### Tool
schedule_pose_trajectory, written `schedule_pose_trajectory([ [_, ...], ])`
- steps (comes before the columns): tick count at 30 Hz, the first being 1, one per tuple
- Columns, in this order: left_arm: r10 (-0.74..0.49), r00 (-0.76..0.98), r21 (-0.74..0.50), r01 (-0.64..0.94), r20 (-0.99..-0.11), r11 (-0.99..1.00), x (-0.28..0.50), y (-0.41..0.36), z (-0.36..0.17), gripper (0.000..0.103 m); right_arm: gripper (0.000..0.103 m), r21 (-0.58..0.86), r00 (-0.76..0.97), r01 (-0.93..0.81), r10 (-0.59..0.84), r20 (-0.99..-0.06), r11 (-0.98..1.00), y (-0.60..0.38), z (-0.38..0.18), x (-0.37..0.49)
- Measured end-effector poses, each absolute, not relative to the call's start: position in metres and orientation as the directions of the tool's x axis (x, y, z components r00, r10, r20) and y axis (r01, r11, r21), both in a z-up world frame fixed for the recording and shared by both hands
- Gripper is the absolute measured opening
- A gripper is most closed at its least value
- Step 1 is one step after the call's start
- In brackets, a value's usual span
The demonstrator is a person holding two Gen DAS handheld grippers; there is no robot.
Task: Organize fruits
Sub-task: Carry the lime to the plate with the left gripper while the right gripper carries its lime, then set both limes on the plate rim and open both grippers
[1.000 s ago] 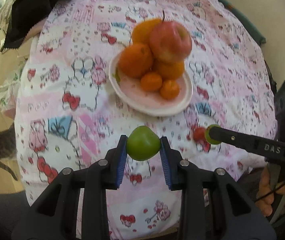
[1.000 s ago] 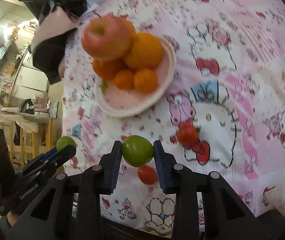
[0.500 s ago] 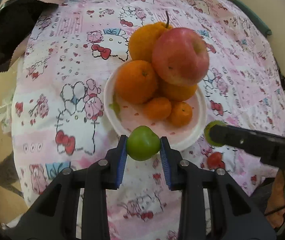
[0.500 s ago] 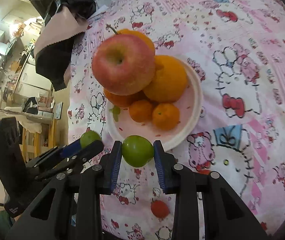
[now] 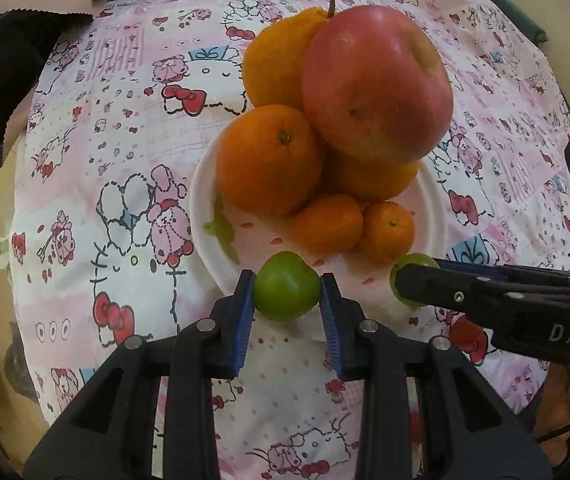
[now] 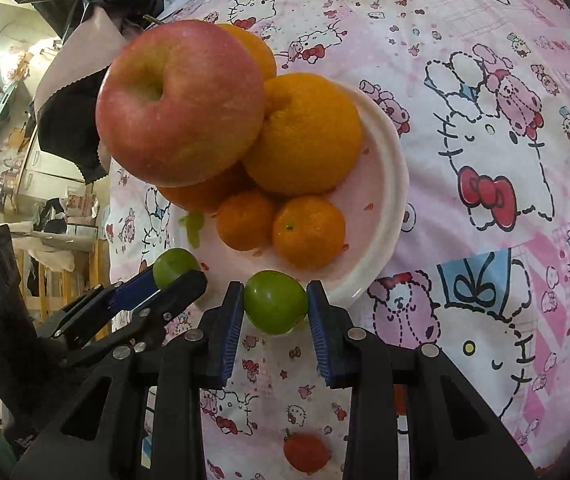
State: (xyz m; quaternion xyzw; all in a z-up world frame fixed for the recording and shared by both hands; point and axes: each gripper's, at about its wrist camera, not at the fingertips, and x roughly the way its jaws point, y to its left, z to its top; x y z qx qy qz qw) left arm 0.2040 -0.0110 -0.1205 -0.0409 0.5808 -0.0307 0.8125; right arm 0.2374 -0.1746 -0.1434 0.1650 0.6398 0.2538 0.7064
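A white plate [image 5: 201, 200] [image 6: 389, 184] on the pink patterned cloth carries a red apple [image 5: 377, 84] [image 6: 181, 100] stacked on several oranges [image 5: 269, 160] [image 6: 305, 136]. My left gripper [image 5: 287, 292] is shut on a small green fruit [image 5: 287, 291] at the plate's near rim. My right gripper [image 6: 275, 304] is shut on another small green fruit [image 6: 275, 302], also at the near rim. Each gripper shows in the other's view, the right one [image 5: 409, 280] and the left one [image 6: 175, 268].
A small red tomato [image 6: 307, 452] [image 5: 471, 338] lies on the cloth below the plate. Black and pink cloths [image 5: 13, 60] lie at the table's far left corner. A green smear [image 5: 221, 228] marks the plate's left side. The table edge drops off at the left.
Both grippers have moved forward with their green fruits, from over the cloth to the plate's near rim. The plate and its fruit pile now look much larger and closer.
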Motion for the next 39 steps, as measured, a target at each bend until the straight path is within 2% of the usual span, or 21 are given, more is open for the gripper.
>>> schedule_pose_trajectory([
  [32,-0.066,0.302,-0.073,-0.012,-0.951,0.997,0.211,-0.011,-0.132,0.029,0.037,0.545,0.061,-0.113,0.553,-0.831,0.831,-0.180,-0.147,0.243],
  [33,-0.065,0.300,-0.072,-0.010,-0.952,0.997,0.211,-0.012,-0.132,0.029,0.038,0.543,0.063,-0.114,0.552,-0.831,0.832,-0.180,-0.146,0.243],
  [34,-0.067,0.298,-0.073,-0.008,-0.952,0.997,0.211,-0.012,-0.132,0.029,0.044,0.541,0.065,-0.116,0.550,-0.833,0.833,-0.181,-0.145,0.243],
  [35,-0.068,0.297,-0.074,-0.007,-0.952,0.997,0.211,-0.012,-0.132,0.030,0.050,0.539,0.067,-0.121,0.548,-0.834,0.834,-0.180,-0.144,0.243],
  [37,-0.074,0.301,-0.080,-0.007,-0.951,0.997,0.210,-0.013,-0.130,0.037,0.051,0.535,0.070,-0.130,0.546,-0.835,0.835,-0.179,-0.143,0.242],
  [39,-0.075,0.309,-0.082,-0.009,-0.948,0.997,0.210,-0.013,-0.126,0.054,0.053,0.532,0.072,-0.133,0.543,-0.837,0.836,-0.178,-0.141,0.243],
])
